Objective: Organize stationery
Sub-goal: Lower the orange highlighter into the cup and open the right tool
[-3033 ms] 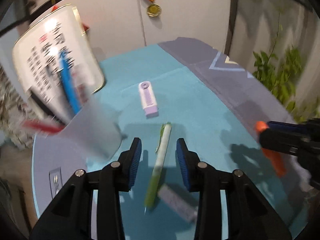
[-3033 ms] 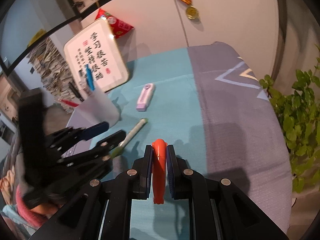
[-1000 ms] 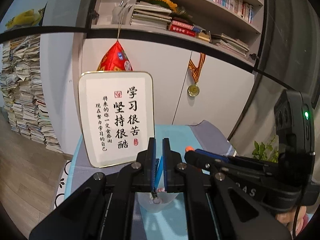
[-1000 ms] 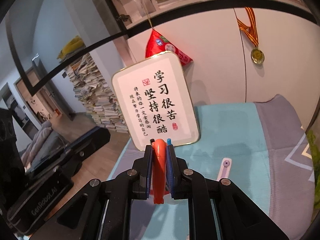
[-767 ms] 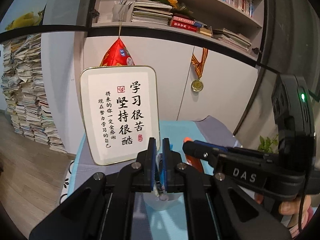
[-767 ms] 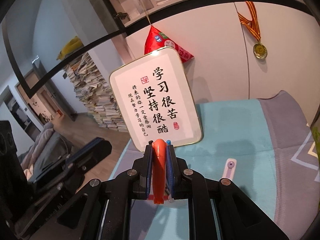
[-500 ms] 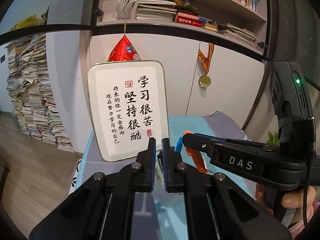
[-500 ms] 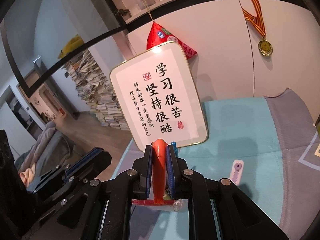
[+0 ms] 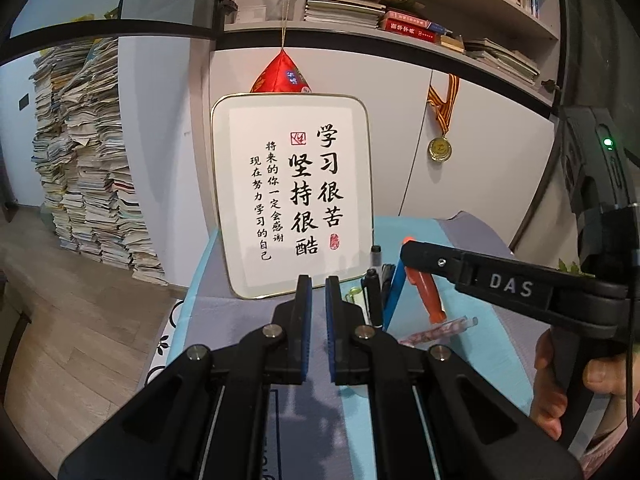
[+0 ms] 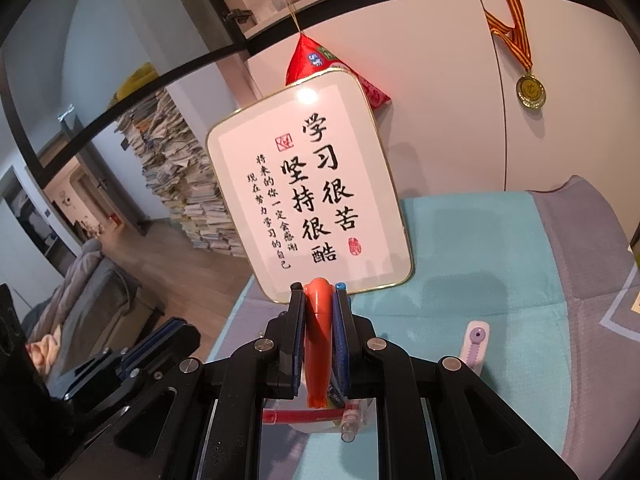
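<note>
left gripper (image 9: 318,288): closed, empty | right gripper (image 10: 318,300): clamped on 1 orange pen (image 10: 318,344) | 1 purple eraser (image 10: 475,344) on cloth (image 10: 480,280) | 1 framed sign (image 10: 308,188)

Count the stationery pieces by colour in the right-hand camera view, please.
Orange pen: 1
Blue pen: 1
Red pen: 1
Purple-and-white case: 1
Total: 4

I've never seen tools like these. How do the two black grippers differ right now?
The right gripper is clamped on an orange pen; the left gripper is shut on nothing. The right one reaches over the holder's pens; the left one sits beside them. Both have black arms and blue pads.
</note>
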{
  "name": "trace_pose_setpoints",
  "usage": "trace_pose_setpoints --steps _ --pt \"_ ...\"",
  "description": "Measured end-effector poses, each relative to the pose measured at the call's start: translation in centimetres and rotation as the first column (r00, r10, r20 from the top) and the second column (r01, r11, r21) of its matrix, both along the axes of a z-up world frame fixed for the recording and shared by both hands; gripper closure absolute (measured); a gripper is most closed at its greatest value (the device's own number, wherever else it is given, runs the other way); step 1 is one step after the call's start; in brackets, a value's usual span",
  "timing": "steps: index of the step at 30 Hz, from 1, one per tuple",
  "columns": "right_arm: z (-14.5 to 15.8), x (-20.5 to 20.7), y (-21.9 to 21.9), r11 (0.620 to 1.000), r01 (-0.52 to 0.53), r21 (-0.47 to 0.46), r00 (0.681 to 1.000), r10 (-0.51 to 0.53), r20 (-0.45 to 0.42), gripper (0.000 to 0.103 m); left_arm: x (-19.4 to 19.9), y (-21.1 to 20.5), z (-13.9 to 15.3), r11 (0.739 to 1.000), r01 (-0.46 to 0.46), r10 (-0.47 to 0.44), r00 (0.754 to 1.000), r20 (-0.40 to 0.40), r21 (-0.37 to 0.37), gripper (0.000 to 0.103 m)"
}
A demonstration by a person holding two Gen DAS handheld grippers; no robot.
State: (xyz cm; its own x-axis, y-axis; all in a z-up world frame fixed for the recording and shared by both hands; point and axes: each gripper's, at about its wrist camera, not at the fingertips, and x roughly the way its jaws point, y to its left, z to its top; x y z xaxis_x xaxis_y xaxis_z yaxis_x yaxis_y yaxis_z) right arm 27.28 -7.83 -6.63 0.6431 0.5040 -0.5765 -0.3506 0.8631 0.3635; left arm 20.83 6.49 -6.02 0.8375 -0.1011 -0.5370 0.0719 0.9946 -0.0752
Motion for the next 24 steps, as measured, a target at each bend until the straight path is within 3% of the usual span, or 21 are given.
trace_pose_setpoints --steps 17,24 --pt "-1.5 -0.4 0.9 0.999 -0.013 -0.046 0.999 0.012 -0.031 0.088 -0.6 1.6 -2.6 0.999 -0.031 0.028 0.997 -0.076 -0.030 0.098" --pt "-1.2 -1.4 -0.6 0.999 0.023 -0.040 0.999 -0.024 -0.027 0.088 -1.2 1.0 -3.2 1.000 -0.008 0.005 0.995 -0.096 -0.028 0.098"
